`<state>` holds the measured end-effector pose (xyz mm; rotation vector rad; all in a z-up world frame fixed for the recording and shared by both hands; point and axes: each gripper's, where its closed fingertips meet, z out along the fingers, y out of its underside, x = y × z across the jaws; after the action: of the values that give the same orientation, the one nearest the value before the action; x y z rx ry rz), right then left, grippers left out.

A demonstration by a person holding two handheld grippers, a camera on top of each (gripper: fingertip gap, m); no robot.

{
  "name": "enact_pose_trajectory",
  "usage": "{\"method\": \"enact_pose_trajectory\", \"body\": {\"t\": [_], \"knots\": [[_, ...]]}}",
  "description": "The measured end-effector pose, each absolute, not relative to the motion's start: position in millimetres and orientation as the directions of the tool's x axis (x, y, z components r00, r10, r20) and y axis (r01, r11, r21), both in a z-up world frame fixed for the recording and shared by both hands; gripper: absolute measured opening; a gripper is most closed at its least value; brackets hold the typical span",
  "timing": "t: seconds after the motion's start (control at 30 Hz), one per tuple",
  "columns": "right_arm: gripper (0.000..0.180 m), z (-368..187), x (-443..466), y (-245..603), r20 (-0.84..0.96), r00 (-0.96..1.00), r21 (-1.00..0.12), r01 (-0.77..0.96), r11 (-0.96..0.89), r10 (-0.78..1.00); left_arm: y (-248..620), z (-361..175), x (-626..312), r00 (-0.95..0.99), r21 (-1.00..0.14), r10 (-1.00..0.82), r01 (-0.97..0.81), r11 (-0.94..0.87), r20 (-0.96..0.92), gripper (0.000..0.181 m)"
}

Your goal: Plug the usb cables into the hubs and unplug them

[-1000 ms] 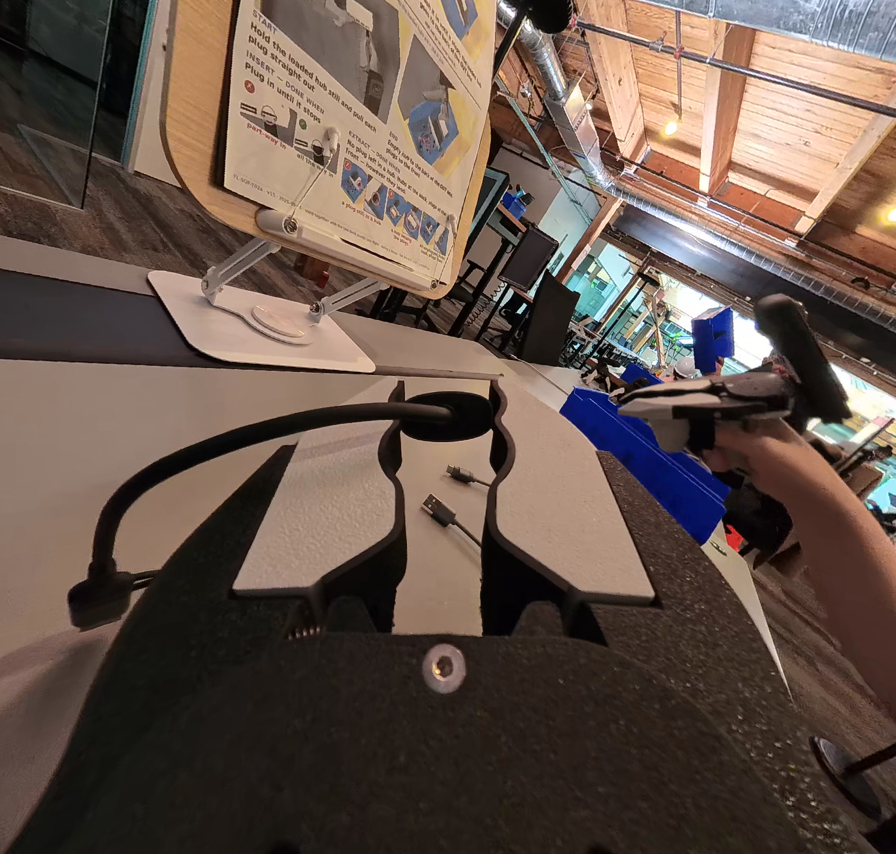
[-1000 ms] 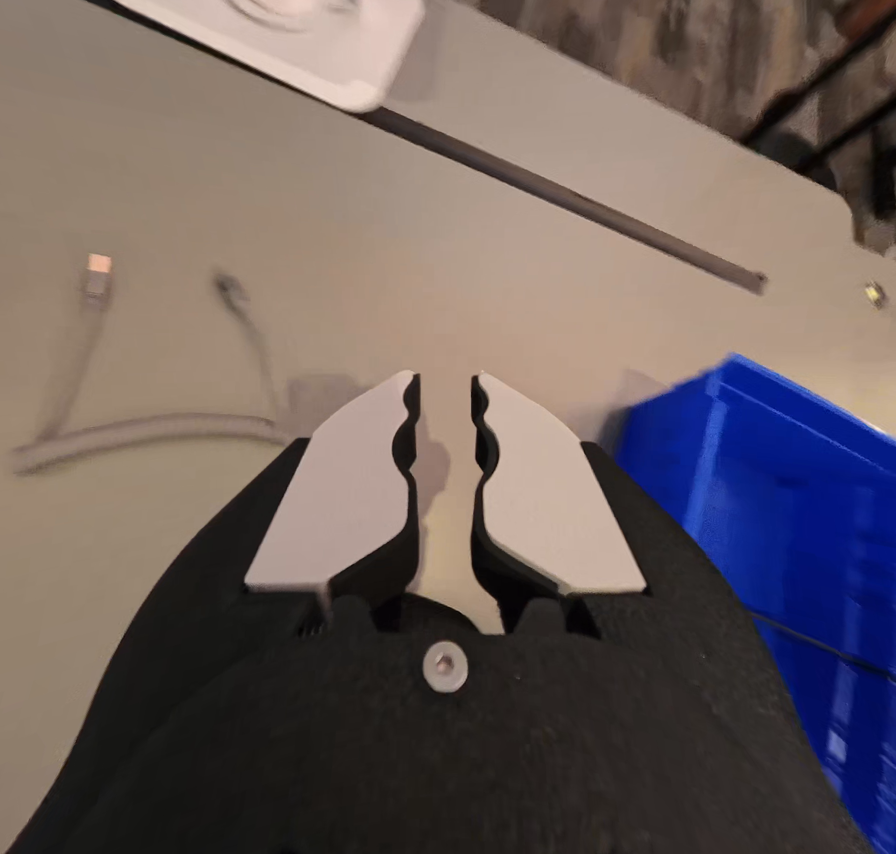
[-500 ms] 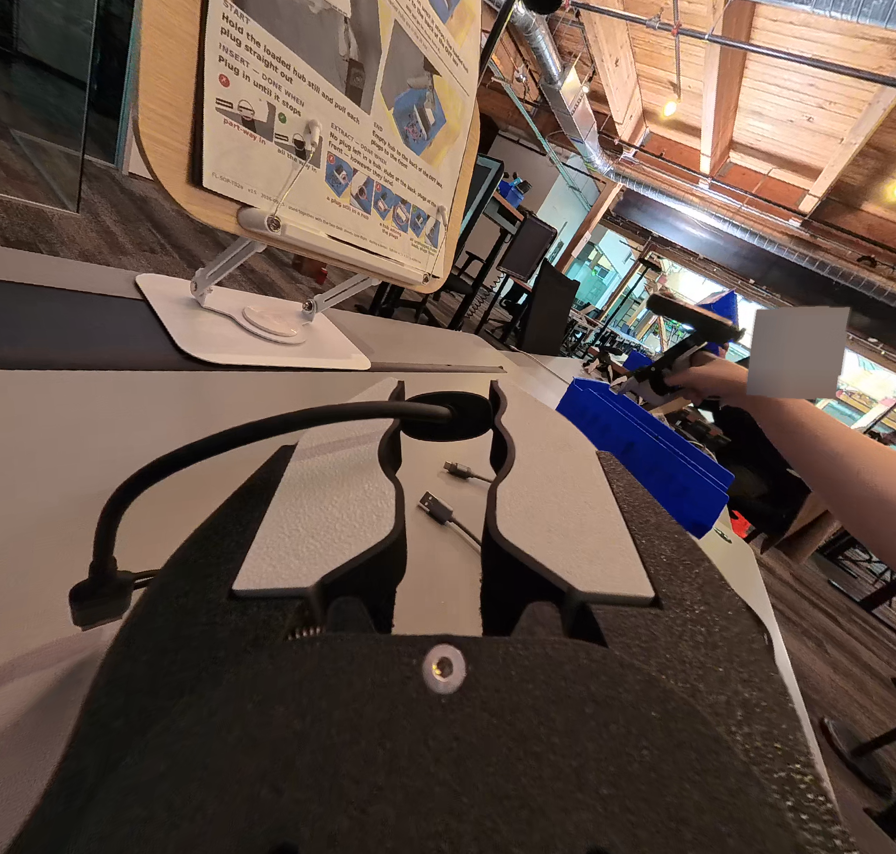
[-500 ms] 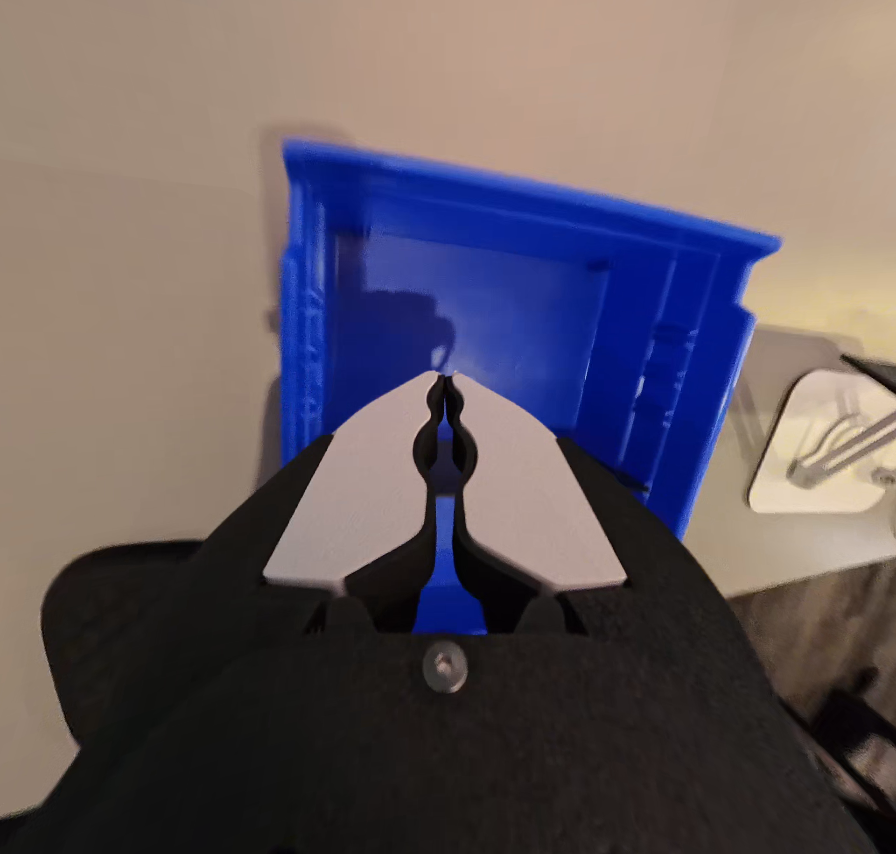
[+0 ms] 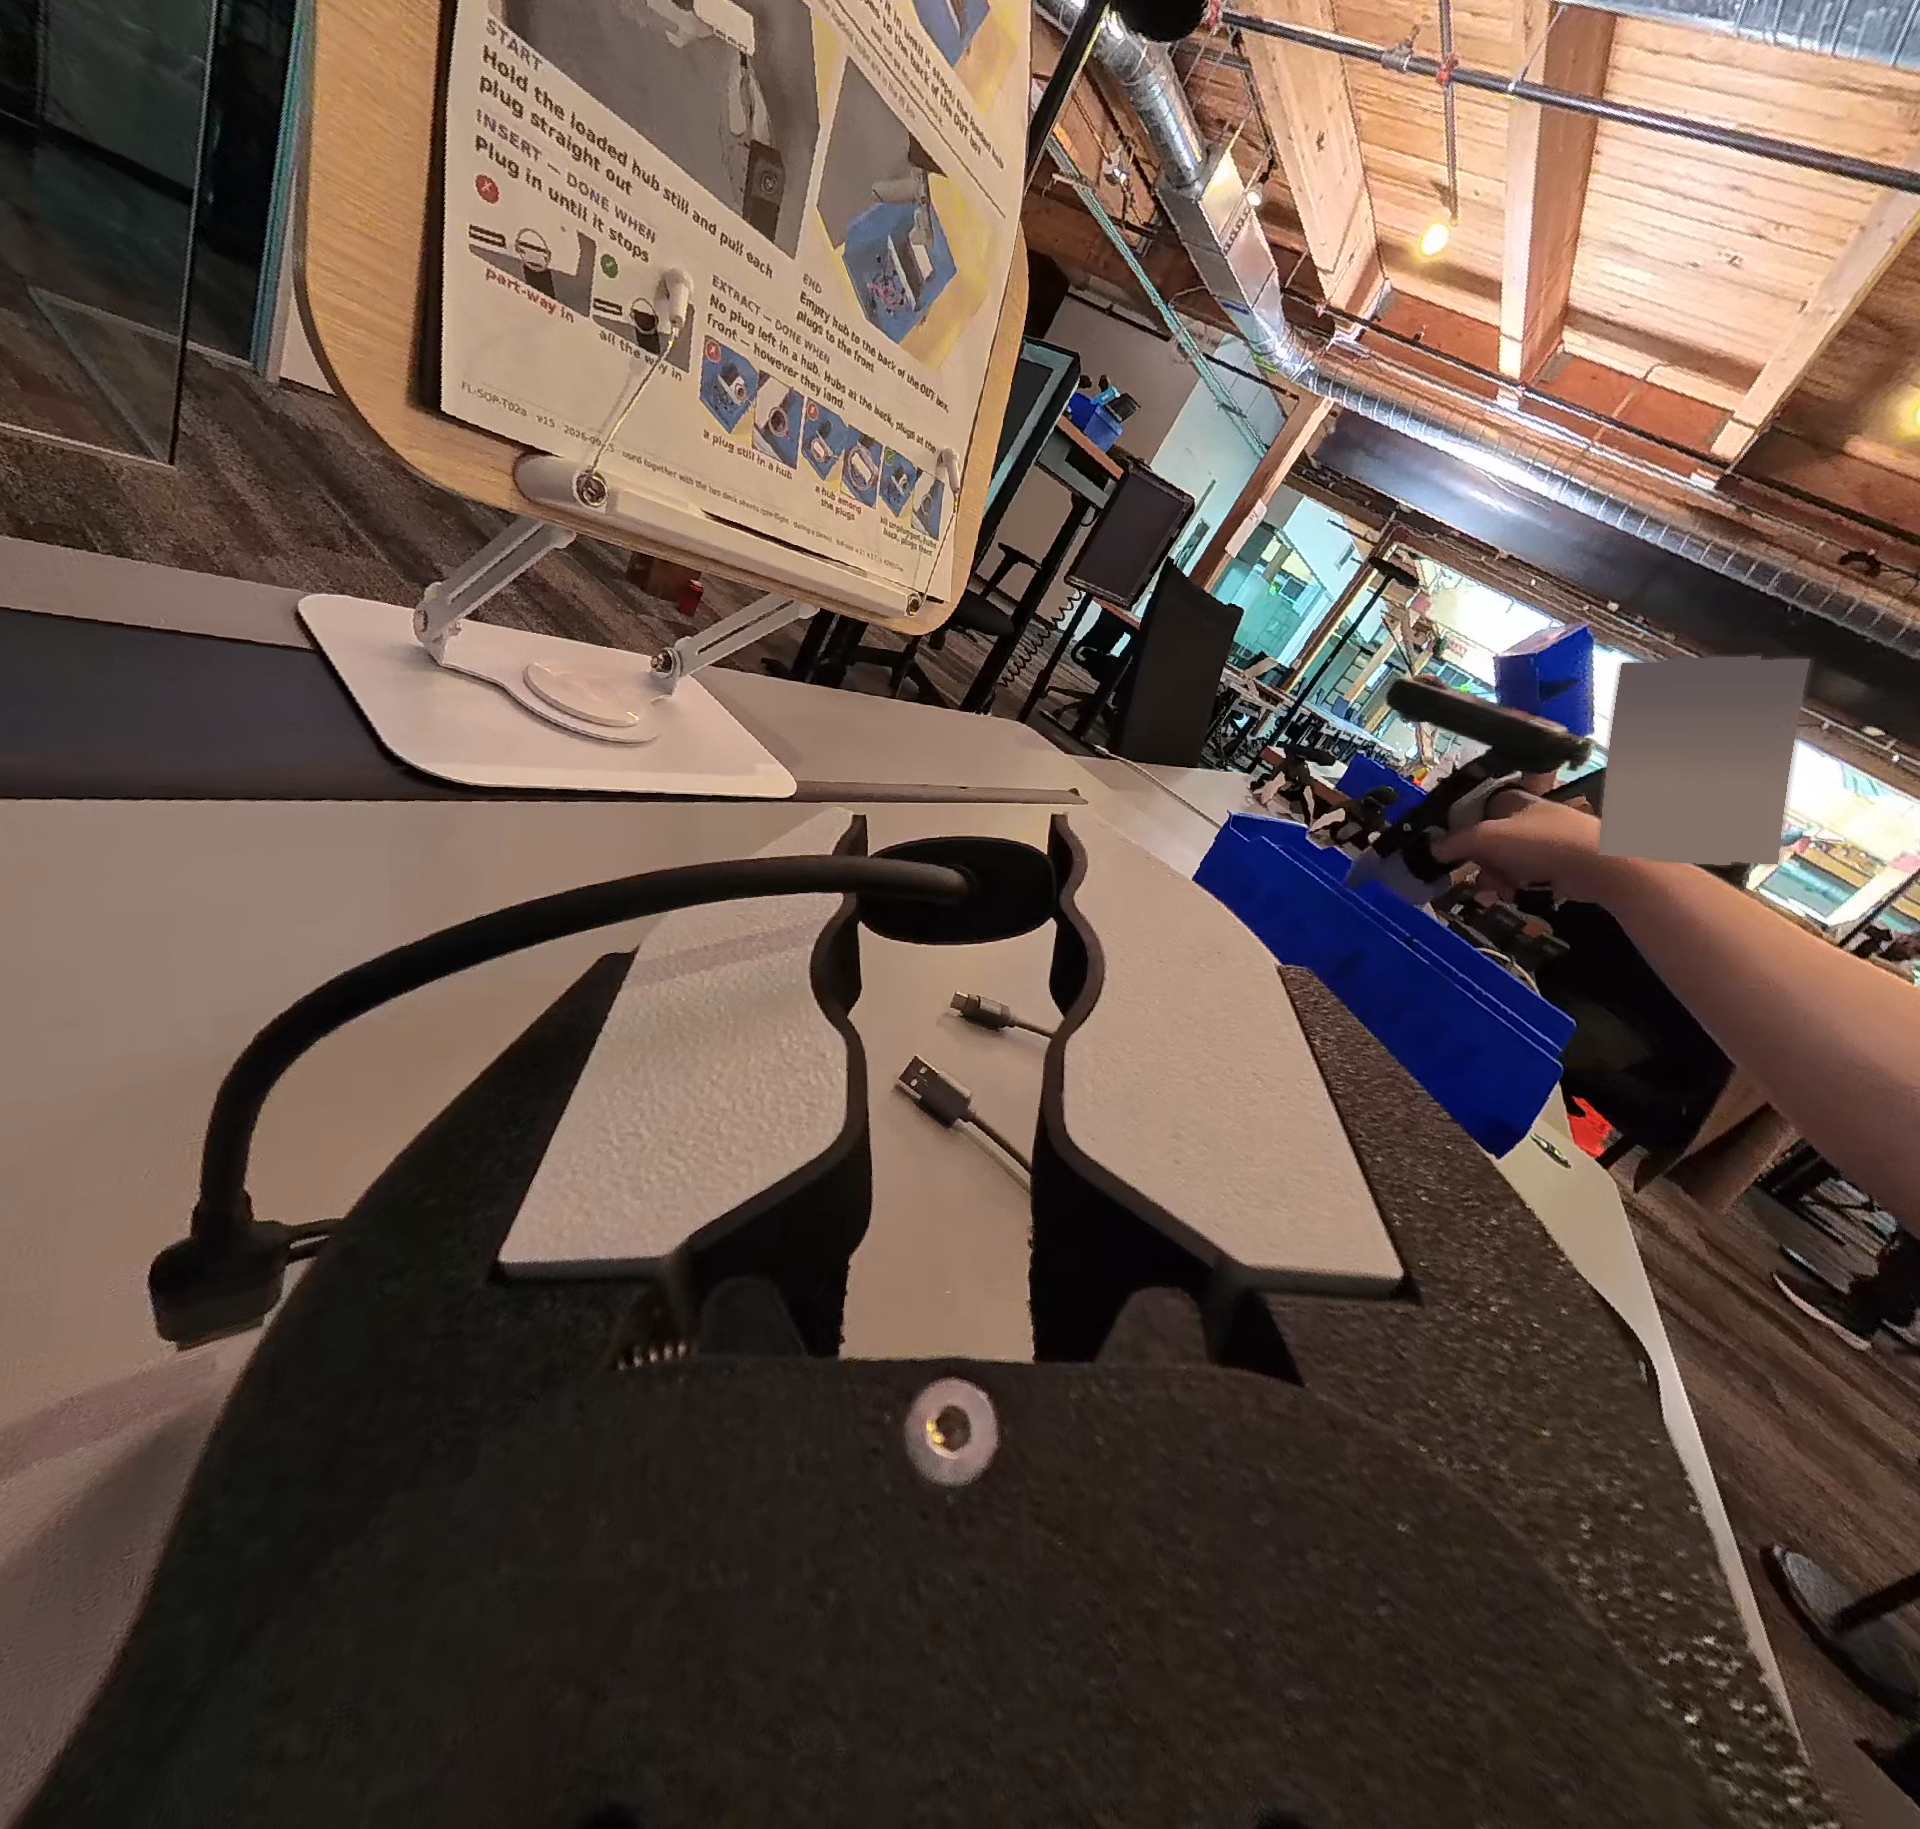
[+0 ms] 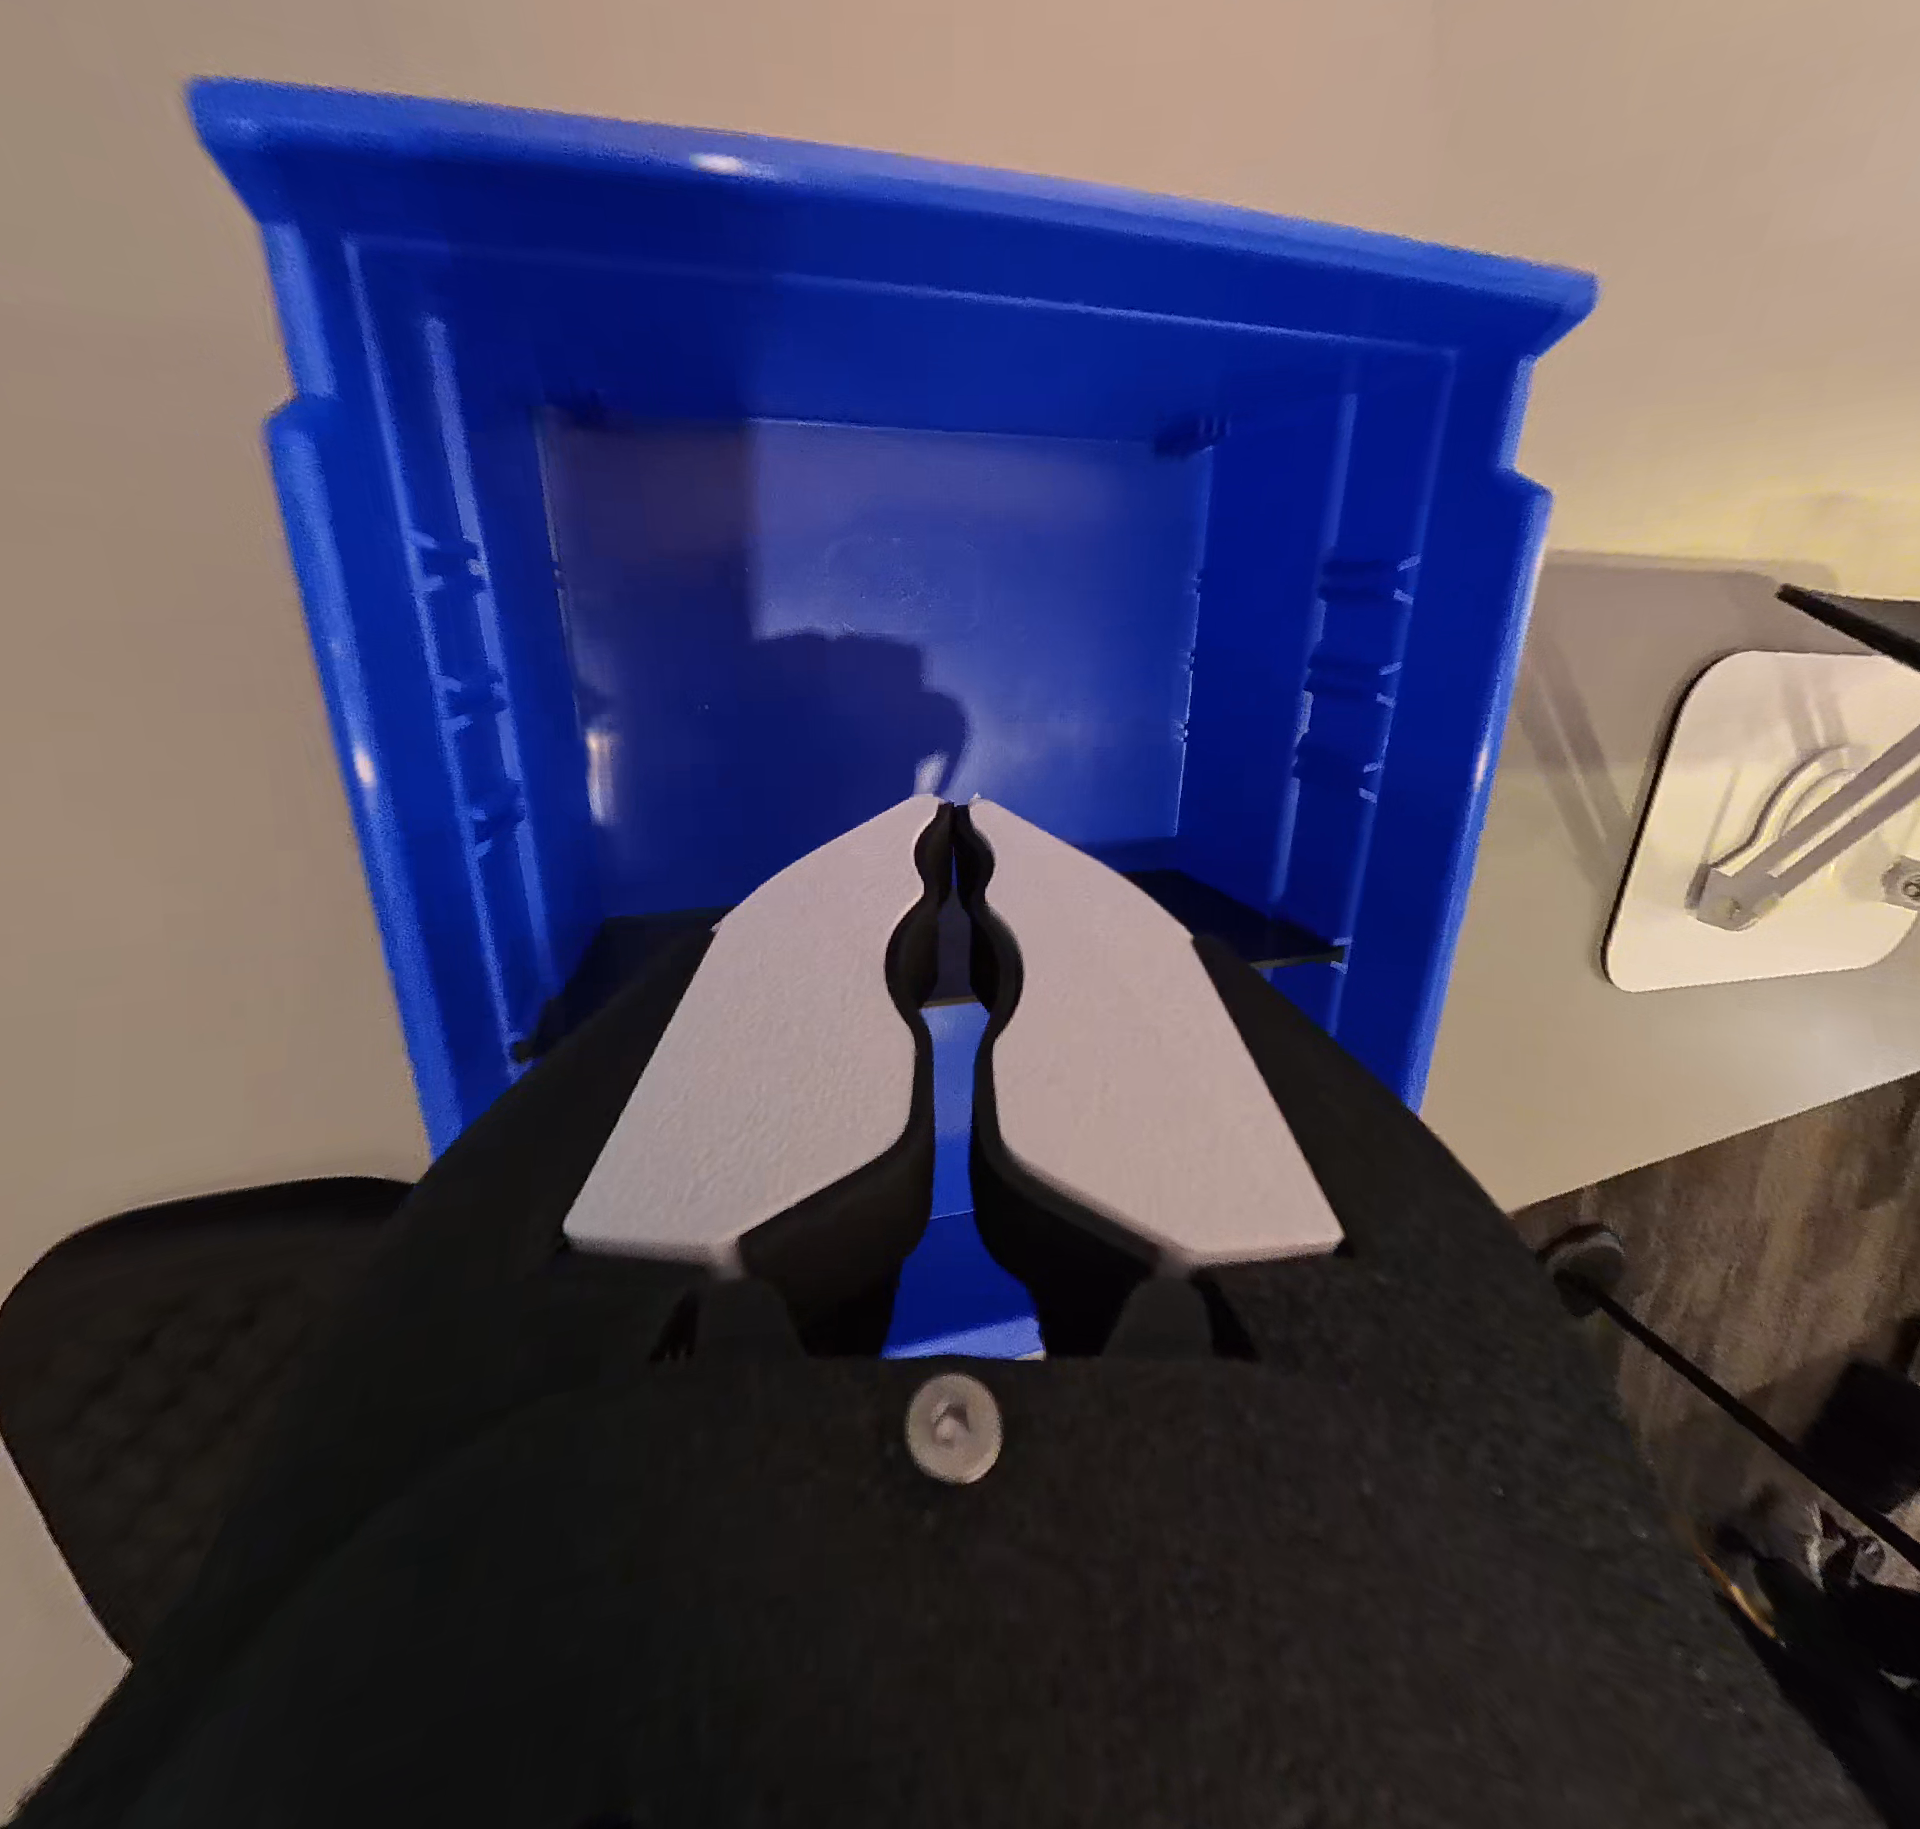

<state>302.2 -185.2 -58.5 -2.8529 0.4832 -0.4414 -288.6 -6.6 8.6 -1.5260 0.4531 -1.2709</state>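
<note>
Left gripper [image 5: 954, 891] is clamped on a black hub [image 5: 961, 904], loose usb cable [image 5: 940, 1093] lying below it; right gripper [image 6: 953, 815] pinched closed, empty, above the blue bin [image 6: 894, 221].
</note>
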Motion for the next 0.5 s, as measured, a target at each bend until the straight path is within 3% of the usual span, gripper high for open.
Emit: {"method": "enact_pose_trajectory", "body": {"t": [0.1, 0.23, 0.5], "knots": [[0.0, -37.6, 286.2, -172.6, 0.249, 0.908, -0.353, -0.238, -0.905, -0.337, -6.7, 8.7, -288.6, 0.363, -0.87, -0.799, 0.316, -0.378, 0.479, 0.032], [0.0, -4.0, 233.2, -150.7, 0.329, 0.917, -0.457, -0.052, -0.888, -0.223, -5.9, 8.6, -289.5, 0.366, -0.869, -0.797, 0.319, -0.378, 0.481, 0.032], [0.004, -15.1, -20.0, -91.9, 0.206, 0.951, -0.618, 0.309, -0.723, 0.231, -4.1, 8.8, -293.2, 0.375, -0.868, -0.791, 0.325, -0.376, 0.483, 0.032]]}}
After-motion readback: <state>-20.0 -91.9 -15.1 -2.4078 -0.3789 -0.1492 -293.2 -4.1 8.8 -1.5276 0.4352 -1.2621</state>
